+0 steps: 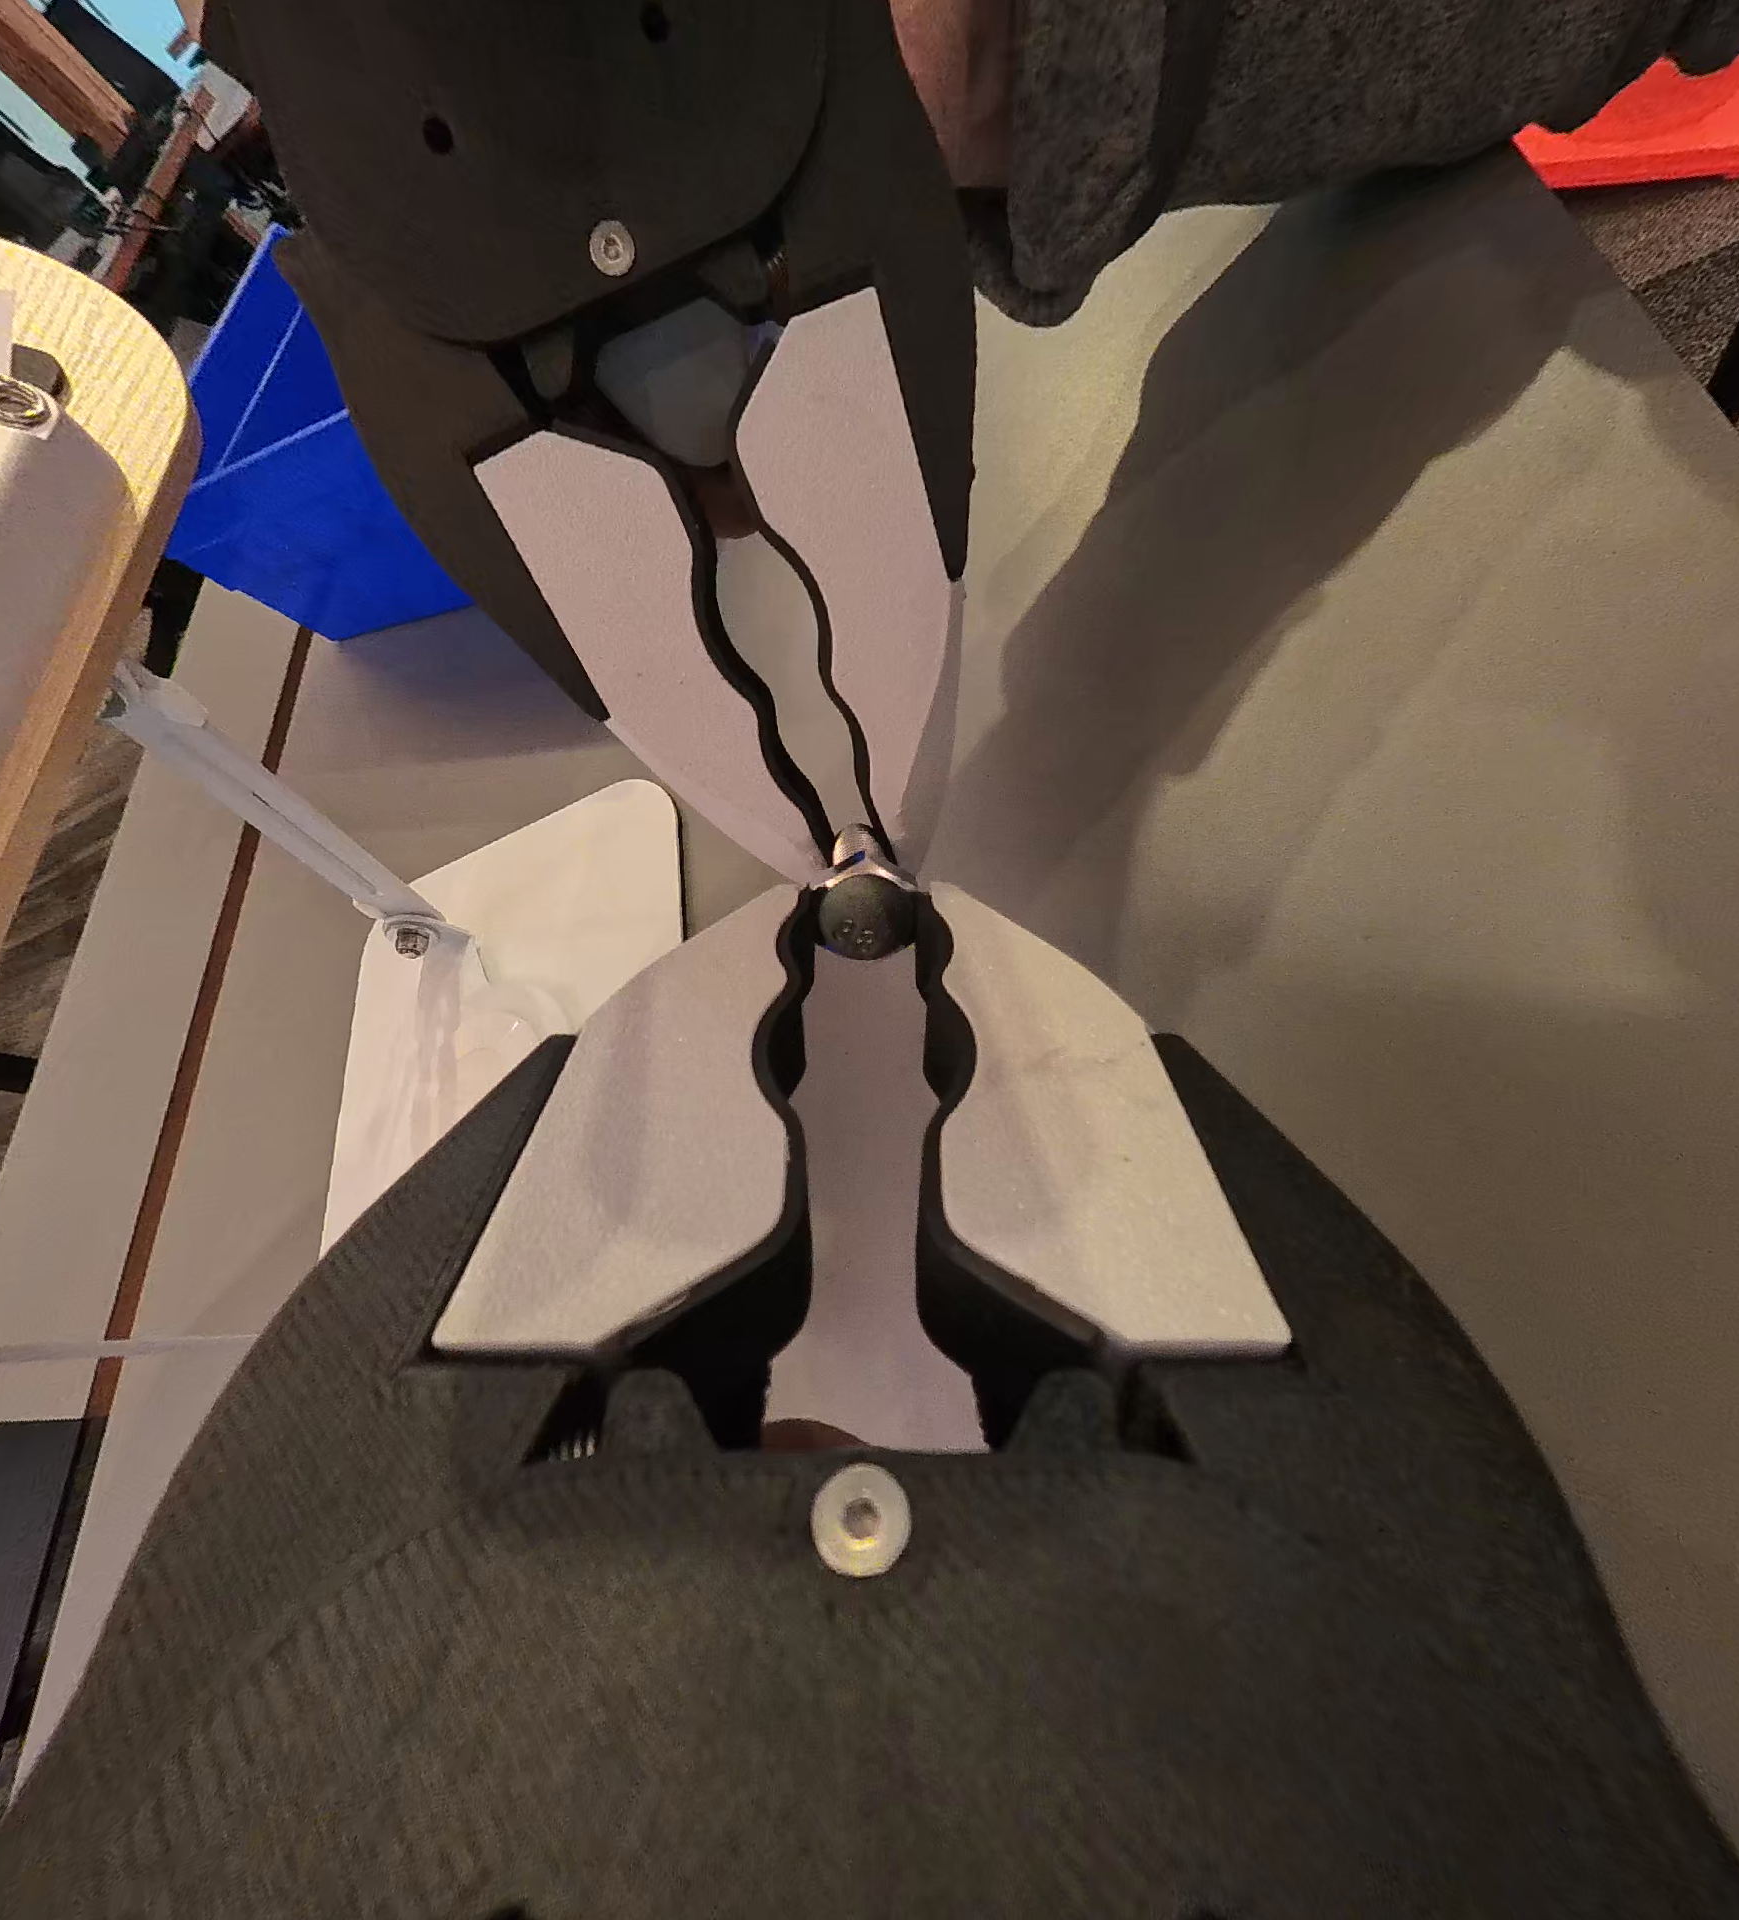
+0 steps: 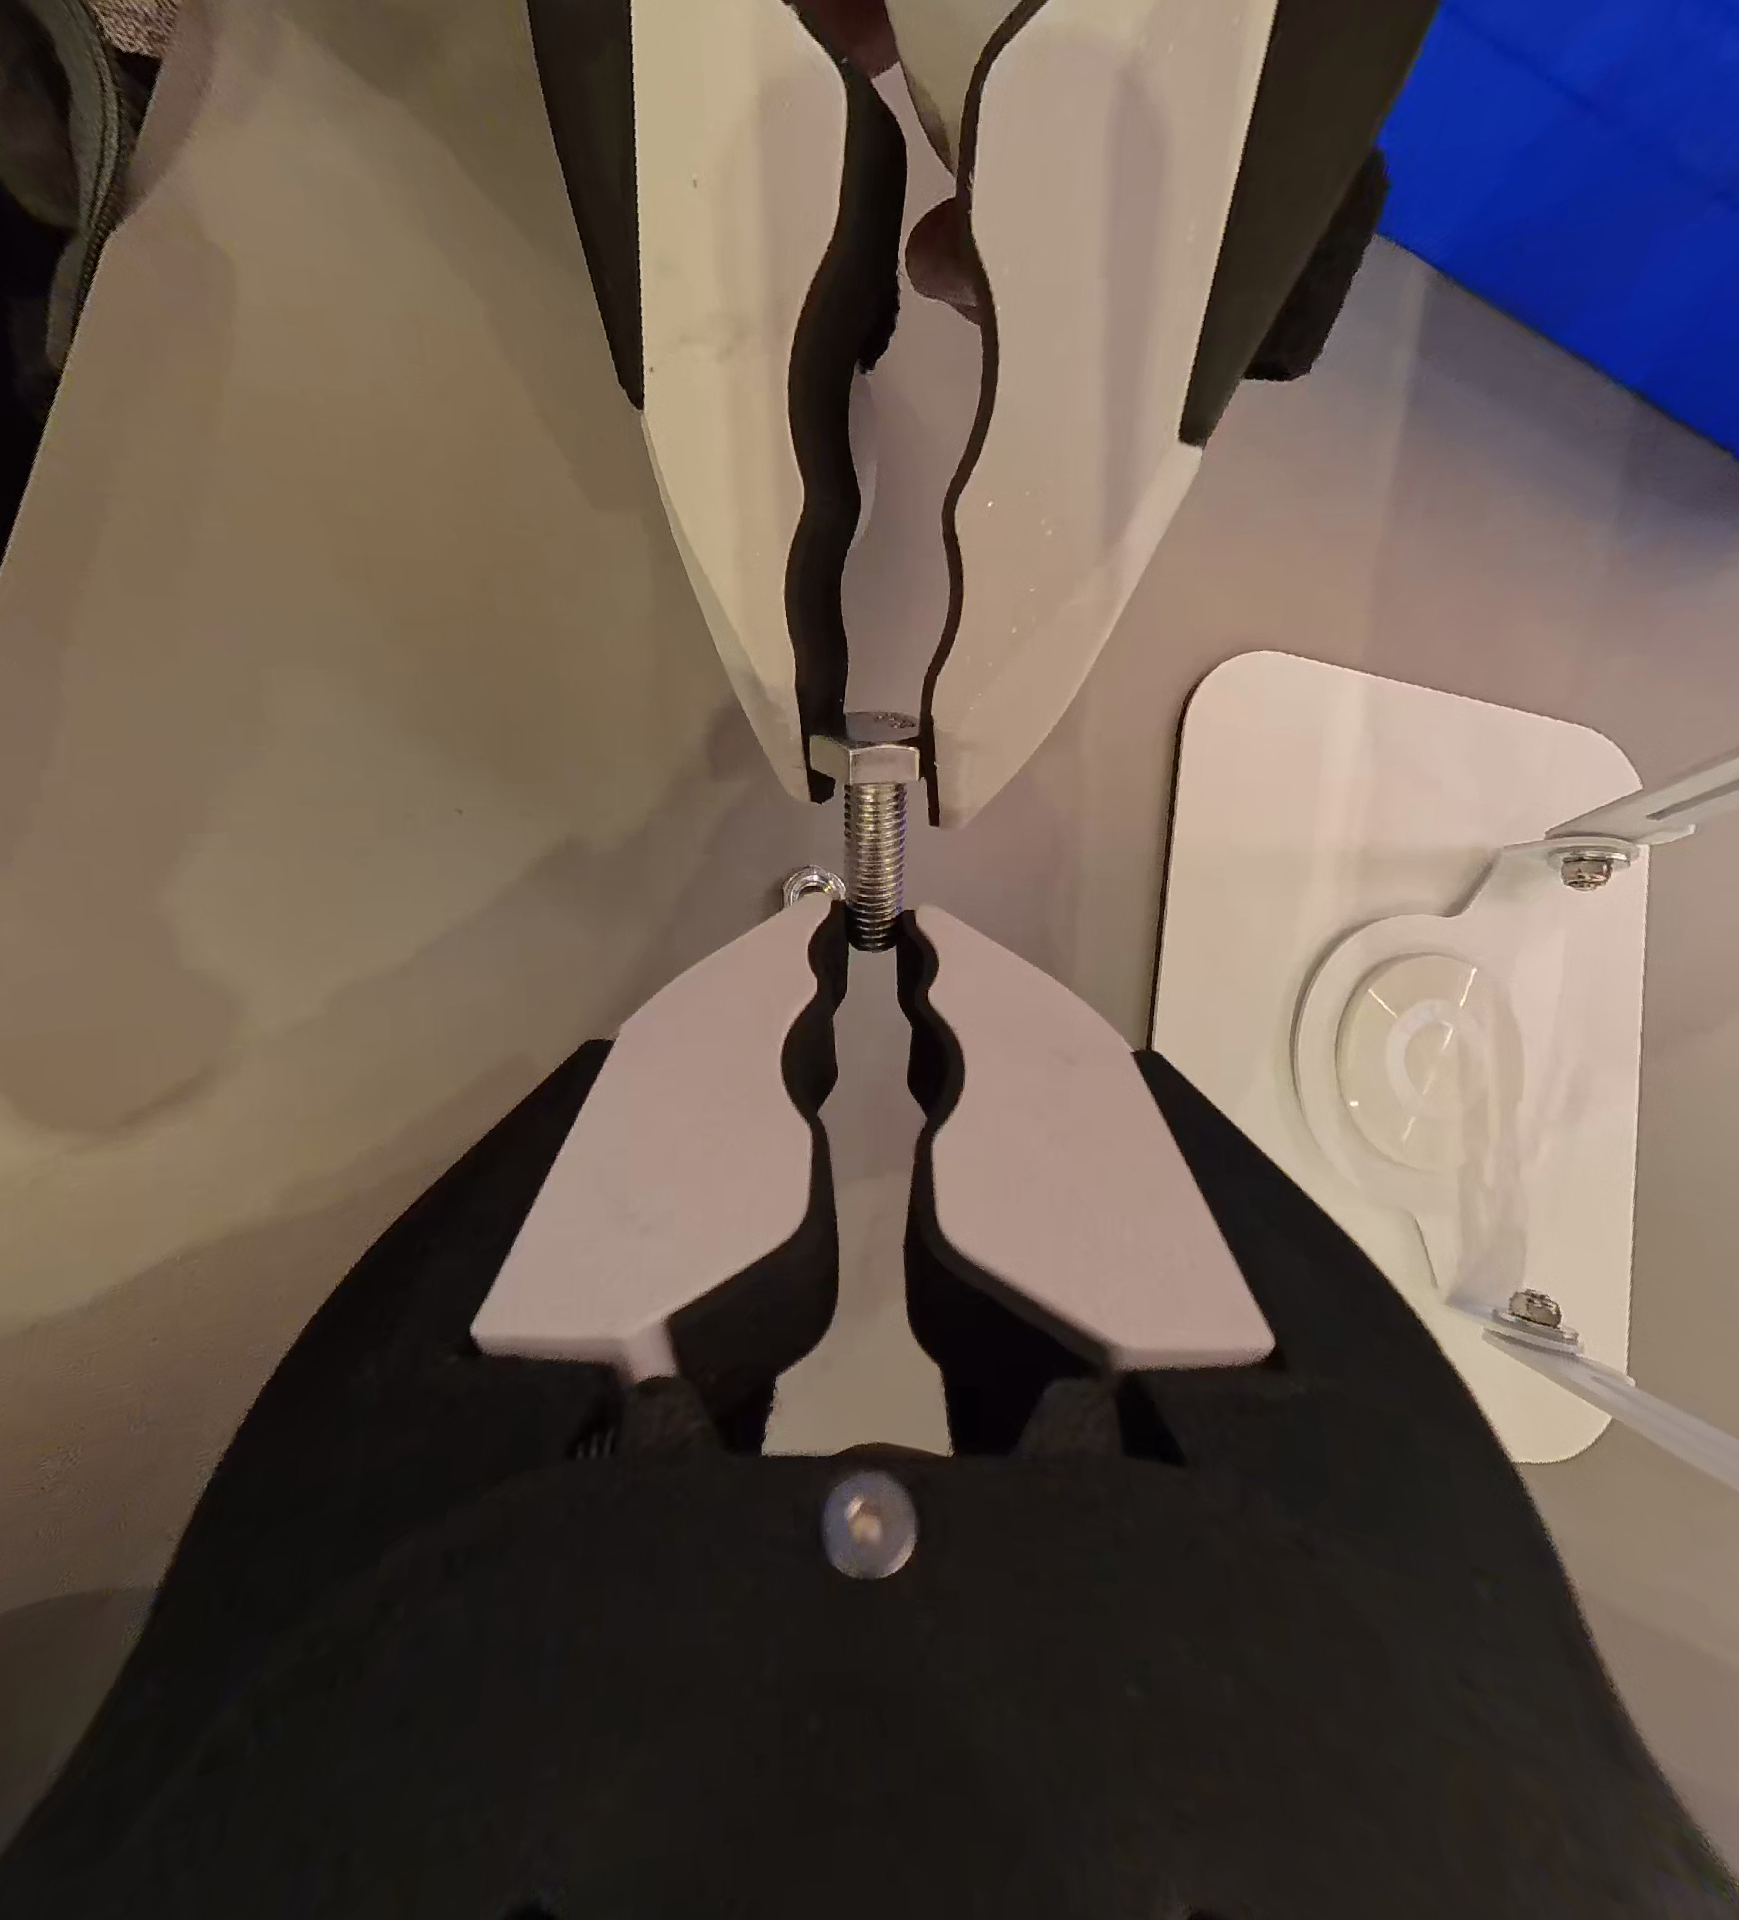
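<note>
A silver hex bolt (image 2: pixel 870 852) is held in the air between my two grippers, above the grey table (image 2: pixel 325 623). My left gripper (image 1: pixel 865 914) is shut on the bolt's hex head (image 1: pixel 865 927). In the right wrist view it comes in from the top (image 2: pixel 870 774) with both pads against the head. My right gripper (image 2: pixel 872 930) is shut on the bolt's threaded end. In the left wrist view it comes in from above (image 1: pixel 849 852). A small silver nut (image 2: pixel 809 885) lies on the table just left of the thread.
A white plate (image 2: pixel 1260 831) carrying a clear suction-cup mount (image 2: pixel 1416 1070) lies to the right. A blue bin (image 1: pixel 304 499) stands behind it. A wood-edged surface (image 1: pixel 65 520) is at the far left, a red-orange object (image 1: pixel 1665 125) is on the floor, and a person's grey sleeve (image 1: pixel 1156 135) is above. Only a small space, under 4 cm, lies between the two pairs of fingers.
</note>
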